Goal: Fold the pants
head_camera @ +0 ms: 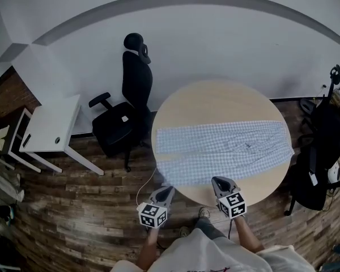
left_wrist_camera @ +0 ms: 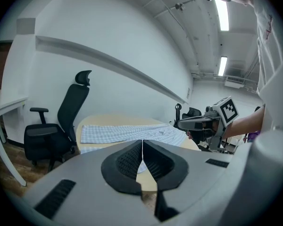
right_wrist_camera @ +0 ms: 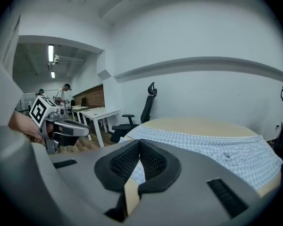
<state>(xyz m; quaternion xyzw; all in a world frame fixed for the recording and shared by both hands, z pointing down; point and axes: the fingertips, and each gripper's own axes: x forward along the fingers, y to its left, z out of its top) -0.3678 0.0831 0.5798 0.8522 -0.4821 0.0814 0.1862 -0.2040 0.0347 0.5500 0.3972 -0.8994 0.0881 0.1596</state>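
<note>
Your left gripper (head_camera: 168,190) and right gripper (head_camera: 217,181) hover at the near edge of the round table (head_camera: 215,98), each with jaws pressed together on nothing (neither touches cloth). The checked pants (head_camera: 224,146) lie spread flat across the table's near half. A black office chair (head_camera: 130,106) stands just off the table's left side.

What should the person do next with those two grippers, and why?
Probably open both and reach for the near edge of the pants. They lie flat and unfolded on the round table, while the left gripper and right gripper hover at its near rim, shut and empty.
</note>
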